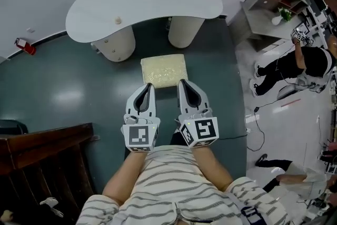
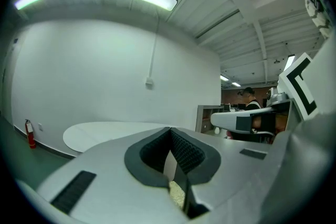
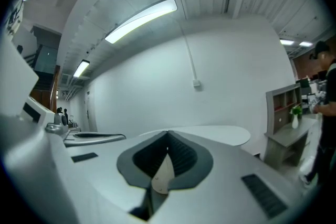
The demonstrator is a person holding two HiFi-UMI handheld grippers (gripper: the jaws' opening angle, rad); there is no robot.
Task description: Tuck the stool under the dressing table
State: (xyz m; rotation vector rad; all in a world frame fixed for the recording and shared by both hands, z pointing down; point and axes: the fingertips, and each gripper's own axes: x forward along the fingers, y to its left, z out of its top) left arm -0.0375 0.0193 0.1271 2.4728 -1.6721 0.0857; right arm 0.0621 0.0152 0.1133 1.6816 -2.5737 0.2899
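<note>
The left gripper (image 1: 149, 87) and right gripper (image 1: 184, 83) lie side by side, each with its jaws pressed together and gripping nothing. Their tips reach the near edge of the stool (image 1: 164, 70). The cream-topped stool stands just before the dressing table (image 1: 142, 2), facing the gap between its two pedestals, not yet under the white top.

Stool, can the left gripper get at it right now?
Probably yes: the left gripper, shut, sits right by the near edge of the stool with nothing between them, so it could likely push it.
</note>
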